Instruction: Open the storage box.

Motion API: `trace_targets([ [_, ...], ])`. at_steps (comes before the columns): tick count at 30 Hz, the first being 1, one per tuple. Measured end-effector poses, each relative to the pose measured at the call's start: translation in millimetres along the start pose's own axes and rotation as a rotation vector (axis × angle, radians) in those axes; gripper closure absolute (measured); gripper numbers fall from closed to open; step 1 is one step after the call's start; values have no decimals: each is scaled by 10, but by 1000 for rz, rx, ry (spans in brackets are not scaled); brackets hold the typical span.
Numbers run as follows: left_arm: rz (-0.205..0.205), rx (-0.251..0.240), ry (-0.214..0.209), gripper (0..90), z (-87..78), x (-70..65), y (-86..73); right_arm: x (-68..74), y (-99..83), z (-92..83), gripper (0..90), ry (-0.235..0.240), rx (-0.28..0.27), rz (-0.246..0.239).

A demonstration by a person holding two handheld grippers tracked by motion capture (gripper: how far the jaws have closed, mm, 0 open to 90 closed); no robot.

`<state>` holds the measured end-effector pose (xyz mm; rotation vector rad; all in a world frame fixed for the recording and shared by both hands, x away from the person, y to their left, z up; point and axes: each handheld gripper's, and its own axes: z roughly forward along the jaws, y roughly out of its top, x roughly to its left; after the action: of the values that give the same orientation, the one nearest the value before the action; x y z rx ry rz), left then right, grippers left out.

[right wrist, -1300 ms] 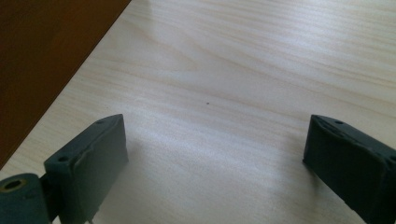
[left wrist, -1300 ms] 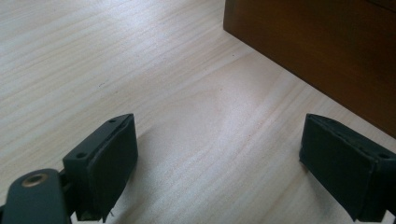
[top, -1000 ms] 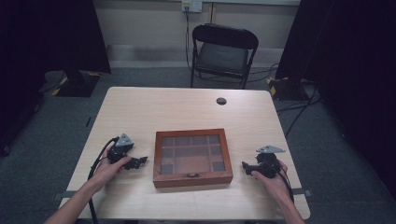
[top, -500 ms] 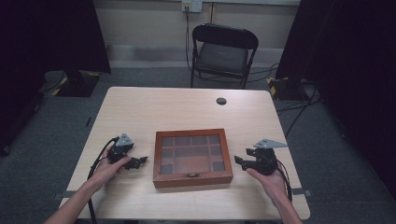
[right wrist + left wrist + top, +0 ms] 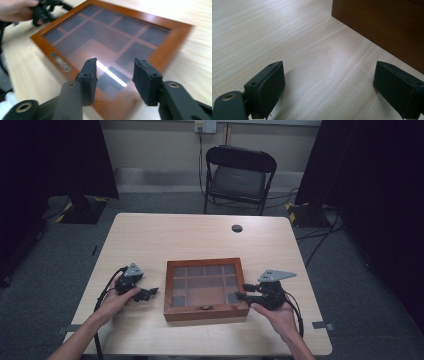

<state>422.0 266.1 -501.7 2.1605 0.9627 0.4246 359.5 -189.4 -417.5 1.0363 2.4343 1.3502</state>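
Between the two claws a wooden box [image 5: 206, 289] with a glazed lid lay closed on the worktop [image 5: 175, 237]. Right claw [image 5: 241, 291], jaws apart, hung over its edge; left claw [image 5: 152, 292] gaped alongside. Opening the lid probably came next.

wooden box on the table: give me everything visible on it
The wooden box is shallow, square-ish and reddish-brown, lying flat near the table's front edge, lid closed. The lid is a wood frame around a glass pane that reflects a light; dividers beneath form several compartments, apparently empty. A small metal clasp sits mid-front. The left gripper rests open beside its left wall, apart from it. The right gripper is open, its tips over the box's right edge; contact cannot be told.
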Motion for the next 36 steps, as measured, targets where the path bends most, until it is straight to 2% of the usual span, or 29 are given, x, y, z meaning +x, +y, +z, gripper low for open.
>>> trace_targets([
  [8,0,0,0,98,0,0,0,264,134,269,608,128,59,-76],
  [10,-1,0,0,98,0,0,0,321,184,325,648,162,53,-83],
  [13,0,0,0,98,0,0,0,364,217,380,685,177,62,-105],
  [15,0,0,0,98,0,0,0,434,236,488,733,203,86,-137],
  [17,0,0,0,98,0,0,0,476,205,574,750,226,98,-147],
  [20,-2,-1,0,98,1,-1,0,497,176,634,777,232,119,-165],
  [23,0,0,0,98,0,0,0,481,164,647,800,243,111,-168],
  [30,-7,-8,-6,95,8,-2,0,468,125,700,762,253,122,-170],
  [36,1,-5,-7,91,7,5,2,508,122,759,789,265,109,-173],
])
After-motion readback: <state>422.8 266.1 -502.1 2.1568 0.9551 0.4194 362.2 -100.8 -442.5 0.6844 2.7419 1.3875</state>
